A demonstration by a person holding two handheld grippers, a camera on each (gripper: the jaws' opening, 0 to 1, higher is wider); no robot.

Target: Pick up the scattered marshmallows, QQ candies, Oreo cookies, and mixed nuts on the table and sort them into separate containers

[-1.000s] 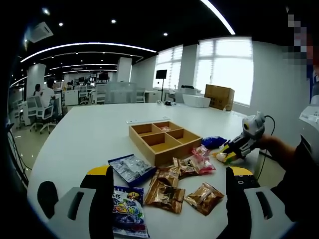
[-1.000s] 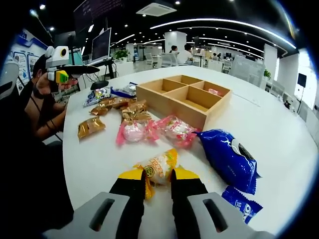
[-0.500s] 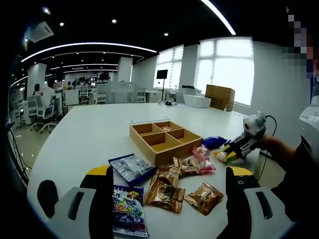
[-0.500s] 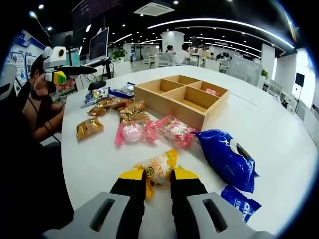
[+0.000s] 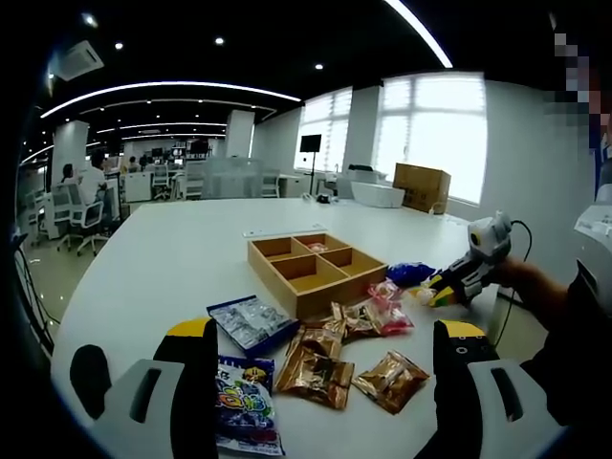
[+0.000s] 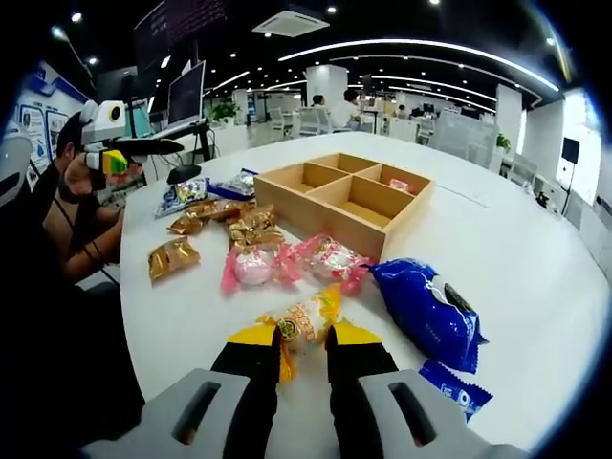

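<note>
Sorting is at the pick-up step: right gripper (image 6: 304, 349) jaws pinch a yellow snack packet (image 6: 304, 322) just off the bench (image 6: 535, 258), probably bound for the wooden tray (image 6: 337, 198), while left gripper (image 5: 325, 359) jaws gape empty.

open-plan office. ceiling (image 5: 239, 38): dark, with curved led light strips (image 5: 172, 88) at 11 o'clock and small recessed spotlights (image 5: 219, 41). ceiling air-conditioning unit (image 6: 288, 19) at 12 o'clock of the right gripper view. windows (image 5: 432, 129): large, bright, with blinds, at 1 o'clock of the left gripper view. cardboard box (image 5: 419, 185) below them. white pillar (image 5: 238, 133) at centre back. office chairs (image 5: 78, 218) at 9 o'clock. monitor (image 6: 186, 91) at 10 o'clock of the right gripper view.
</note>
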